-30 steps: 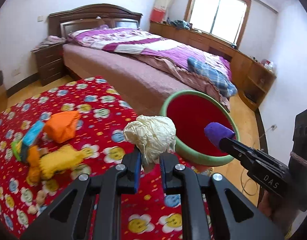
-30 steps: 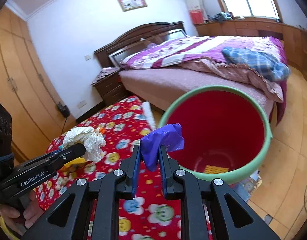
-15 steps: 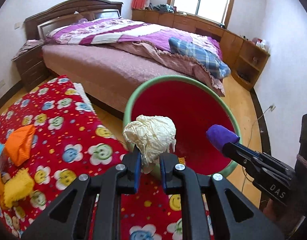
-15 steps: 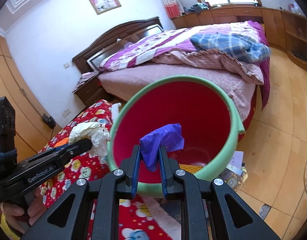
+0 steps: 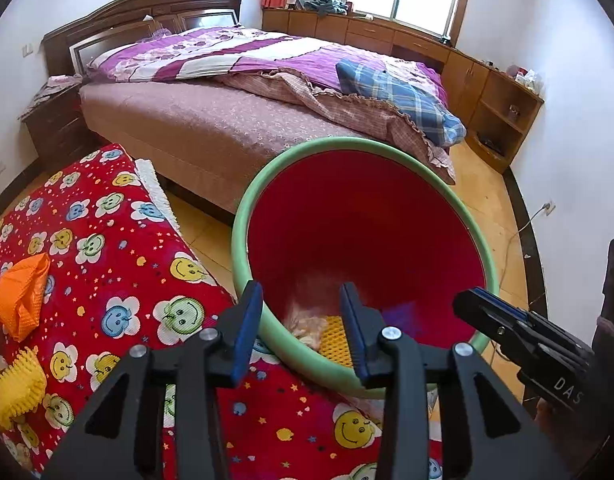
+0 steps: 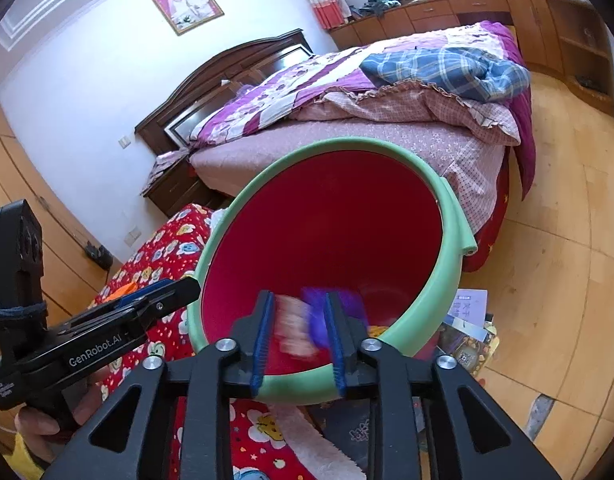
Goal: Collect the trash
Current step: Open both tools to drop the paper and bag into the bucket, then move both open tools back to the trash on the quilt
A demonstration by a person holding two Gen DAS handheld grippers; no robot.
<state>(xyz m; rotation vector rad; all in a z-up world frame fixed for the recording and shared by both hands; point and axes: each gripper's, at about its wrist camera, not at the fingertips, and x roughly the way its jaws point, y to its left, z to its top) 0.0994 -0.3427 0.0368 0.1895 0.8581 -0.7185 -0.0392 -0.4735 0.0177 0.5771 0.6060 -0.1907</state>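
Note:
A red bin with a green rim (image 5: 243,216) (image 6: 451,232) stands on the floor by the table edge. My left gripper (image 5: 303,328) is open and empty over the bin's near rim. The cream paper wad (image 5: 307,326) lies blurred low inside the bin. My right gripper (image 6: 299,336) is open over the rim too. The purple scrap (image 6: 339,308) is blurred between its fingers, falling free, with the cream wad (image 6: 293,332) beside it. The right gripper shows at the right of the left wrist view (image 5: 519,332), the left gripper at the left of the right wrist view (image 6: 107,324).
The red flowered tablecloth (image 5: 107,280) holds an orange cloth (image 5: 23,296) and a yellow spiky thing (image 5: 15,388) at the left. A bed (image 5: 247,92) stands behind the bin. Papers (image 6: 467,328) lie on the wooden floor right of the bin.
Both grippers moved over the bin and opened. The cream wad left the left gripper and the purple scrap left the right one, both dropping into the bin.

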